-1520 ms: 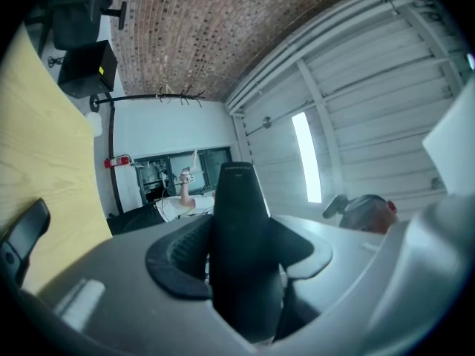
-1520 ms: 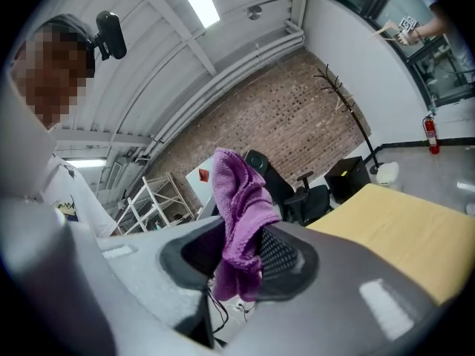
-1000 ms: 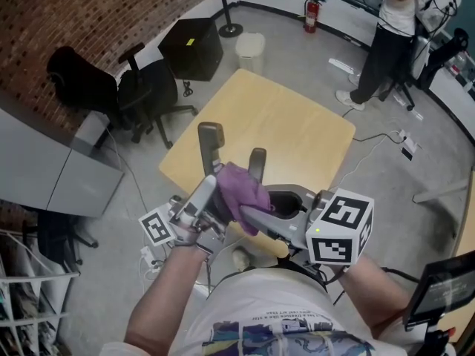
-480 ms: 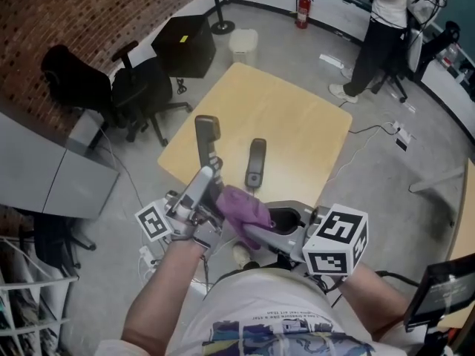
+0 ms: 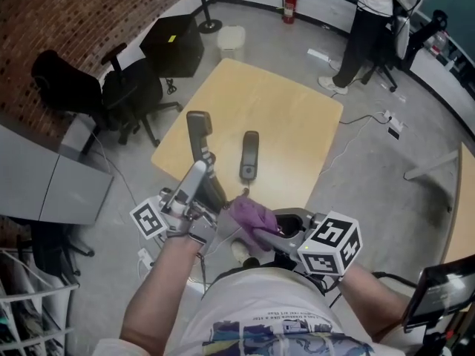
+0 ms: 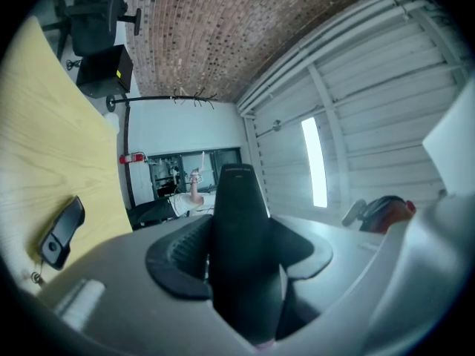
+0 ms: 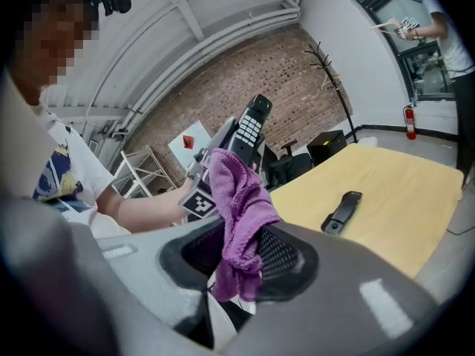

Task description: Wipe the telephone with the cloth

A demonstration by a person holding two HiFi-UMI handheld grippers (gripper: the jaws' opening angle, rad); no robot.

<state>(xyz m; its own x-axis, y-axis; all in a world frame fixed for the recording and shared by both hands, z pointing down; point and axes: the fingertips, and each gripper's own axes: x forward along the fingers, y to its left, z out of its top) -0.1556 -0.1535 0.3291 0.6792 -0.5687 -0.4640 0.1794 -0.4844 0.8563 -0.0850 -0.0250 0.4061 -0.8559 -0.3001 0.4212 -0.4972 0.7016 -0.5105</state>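
Note:
A black telephone handset (image 5: 197, 130) stands up over the near edge of the wooden table (image 5: 289, 117), and my left gripper (image 5: 203, 175) is shut on its lower part. In the left gripper view the handset (image 6: 239, 228) fills the gap between the jaws. My right gripper (image 5: 251, 225) is shut on a purple cloth (image 5: 252, 213), just right of the handset's lower end. In the right gripper view the cloth (image 7: 236, 206) hangs in front of the handset's keypad (image 7: 249, 128). A second black phone part (image 5: 249, 154) lies flat on the table.
Two black office chairs (image 5: 130, 95) and a grey cabinet (image 5: 52, 180) stand left of the table. Beyond it are a black box (image 5: 172, 44), a white bin (image 5: 231, 38) and a fire extinguisher (image 5: 288, 6). A person (image 5: 365, 28) stands at the far right, with cables on the floor.
The cloth has slid down the handset toward me, leaving more of the handset bare. Both grippers have drawn back and lower in the head view.

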